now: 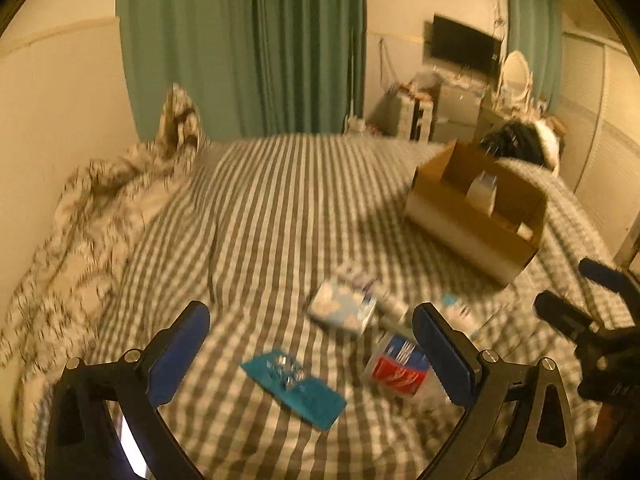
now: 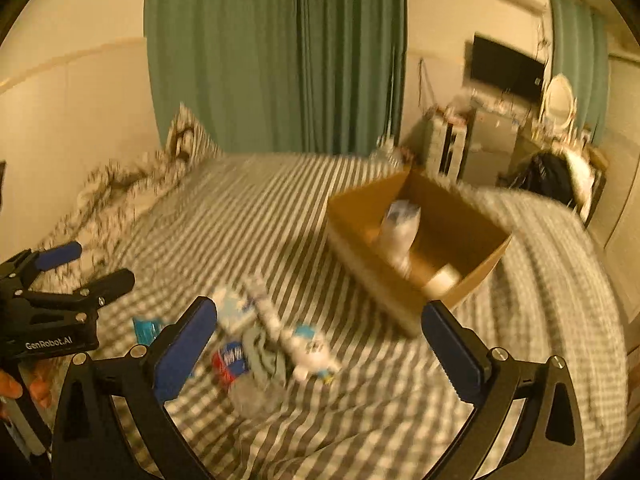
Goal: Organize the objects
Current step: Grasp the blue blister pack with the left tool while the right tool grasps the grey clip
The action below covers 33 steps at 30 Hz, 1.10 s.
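Observation:
A cluster of small items lies on the checked bed sheet: a teal blister pack [image 1: 294, 388], a red and blue box [image 1: 400, 368], a pale blue packet [image 1: 344, 312] and a white tube [image 2: 268, 312]. My left gripper [image 1: 312, 354] hovers open above the blister pack and the red box, holding nothing. To its right my right gripper [image 2: 318, 354] is also open and empty, over a white and blue pack [image 2: 312, 348]. An open cardboard box [image 2: 420, 240] stands further back on the right, with a white packet [image 2: 400, 224] inside. The picture is blurred.
A crumpled patterned blanket [image 1: 100, 208] is heaped along the left wall. Green curtains [image 1: 244, 44] hang behind the bed. A dresser with a mirror [image 1: 516, 76] and a black screen [image 1: 464, 44] stand at the far right. A person's hand [image 2: 16, 392] holds the left gripper [image 2: 102, 264].

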Each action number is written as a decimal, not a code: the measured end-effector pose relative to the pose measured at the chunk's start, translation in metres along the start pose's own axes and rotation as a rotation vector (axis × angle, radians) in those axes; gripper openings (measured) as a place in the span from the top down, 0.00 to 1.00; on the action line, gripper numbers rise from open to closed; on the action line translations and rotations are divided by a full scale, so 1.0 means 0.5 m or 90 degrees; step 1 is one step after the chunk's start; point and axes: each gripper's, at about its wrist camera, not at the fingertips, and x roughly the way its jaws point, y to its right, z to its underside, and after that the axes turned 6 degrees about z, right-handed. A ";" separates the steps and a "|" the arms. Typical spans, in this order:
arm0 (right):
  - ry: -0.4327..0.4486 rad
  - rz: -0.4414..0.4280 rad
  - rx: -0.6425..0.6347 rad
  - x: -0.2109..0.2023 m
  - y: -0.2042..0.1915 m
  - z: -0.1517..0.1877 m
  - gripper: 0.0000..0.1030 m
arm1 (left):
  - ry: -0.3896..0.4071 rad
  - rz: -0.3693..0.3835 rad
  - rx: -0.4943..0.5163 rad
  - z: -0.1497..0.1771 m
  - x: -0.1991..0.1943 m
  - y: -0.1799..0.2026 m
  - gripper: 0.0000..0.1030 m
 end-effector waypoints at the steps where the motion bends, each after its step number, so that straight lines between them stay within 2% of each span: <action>1: -0.027 -0.013 0.004 0.027 -0.002 0.019 0.00 | -0.013 -0.004 -0.001 0.013 0.017 -0.005 0.00; 3: -0.081 -0.032 0.004 0.072 -0.008 0.041 0.00 | -0.046 -0.018 -0.007 0.040 0.048 -0.013 0.00; 7: -0.100 -0.050 -0.002 0.097 -0.014 0.045 0.00 | -0.135 -0.053 -0.038 0.086 0.115 -0.039 0.00; 10: -0.123 -0.059 0.006 0.115 -0.009 0.048 0.00 | -0.182 -0.033 -0.056 0.103 0.150 -0.047 0.00; 15: -0.151 -0.064 0.029 0.142 0.000 0.053 0.00 | -0.241 -0.033 -0.026 0.108 0.203 -0.021 0.00; 17: -0.157 -0.064 0.034 0.147 -0.003 0.051 0.00 | -0.250 -0.011 -0.025 0.103 0.219 -0.013 0.01; 19: -0.166 -0.061 0.032 0.155 -0.007 0.051 0.00 | -0.248 0.026 -0.036 0.097 0.228 -0.007 0.18; 20: -0.168 -0.060 0.029 0.157 -0.007 0.051 0.00 | -0.254 0.049 -0.042 0.098 0.235 -0.004 0.41; 21: -0.171 -0.059 0.025 0.158 -0.009 0.052 0.00 | -0.265 0.073 -0.048 0.101 0.242 -0.003 0.69; 23: -0.174 -0.057 0.019 0.161 -0.013 0.054 0.00 | -0.280 0.102 -0.053 0.110 0.247 0.000 0.75; 24: -0.177 -0.058 0.018 0.164 -0.015 0.055 0.00 | -0.266 0.108 -0.053 0.109 0.236 -0.001 0.82; 26: -0.187 -0.063 0.020 0.171 -0.018 0.057 0.01 | -0.238 0.122 -0.053 0.103 0.213 -0.001 0.85; 28: -0.199 -0.067 0.018 0.183 -0.023 0.058 0.05 | -0.217 0.114 -0.046 0.101 0.190 0.001 0.88; 33: -0.226 -0.077 -0.019 0.214 -0.061 0.062 0.26 | -0.169 0.078 -0.037 0.095 0.140 -0.004 0.92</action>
